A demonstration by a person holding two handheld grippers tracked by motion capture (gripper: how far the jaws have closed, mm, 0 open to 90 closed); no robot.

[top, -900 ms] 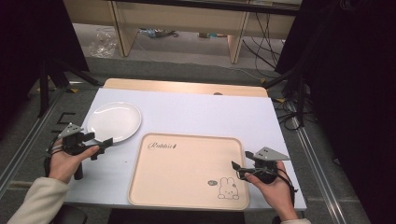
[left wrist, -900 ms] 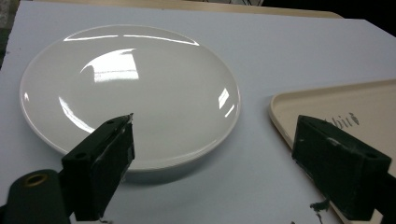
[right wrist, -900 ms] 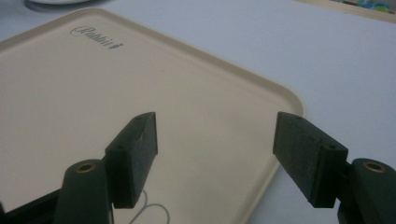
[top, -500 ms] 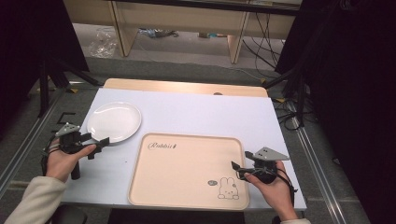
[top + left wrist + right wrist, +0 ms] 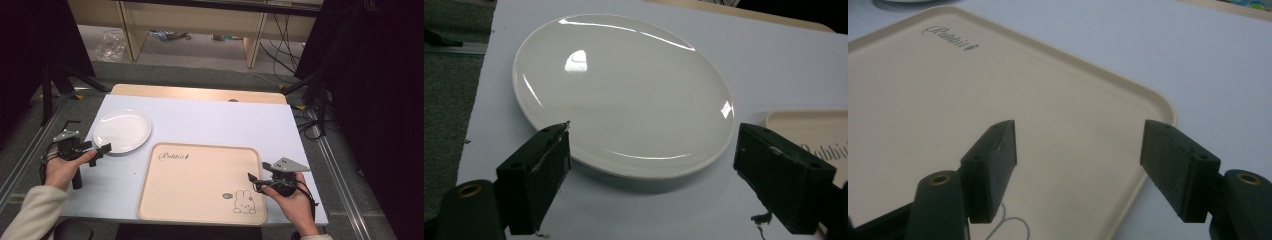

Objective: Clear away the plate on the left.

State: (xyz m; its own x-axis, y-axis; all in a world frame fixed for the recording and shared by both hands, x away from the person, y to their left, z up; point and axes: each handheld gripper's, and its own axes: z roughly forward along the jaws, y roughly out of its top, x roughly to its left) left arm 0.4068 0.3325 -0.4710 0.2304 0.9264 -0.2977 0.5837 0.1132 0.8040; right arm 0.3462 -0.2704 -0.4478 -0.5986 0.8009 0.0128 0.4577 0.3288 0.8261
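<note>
Here, approach step: left gripper [image 5: 98,150], fingers [image 5: 536,172] wide and empty, faces the round white glossy plate [image 5: 122,130] at ten o'clock on the tabletop [image 5: 210,122]. Next, probably closing on its rim. Right gripper [image 5: 256,181] gapes empty over the beige rabbit-print tray [image 5: 200,180].

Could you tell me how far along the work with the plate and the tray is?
Nothing looks done yet: the plate lies on the table, beside the empty tray. In hand: the left gripper is at the plate's near rim, jaws open and not gripping. The right gripper hovers open over the tray's corner. Probably left: gripping the plate and moving it, perhaps onto the tray.
</note>
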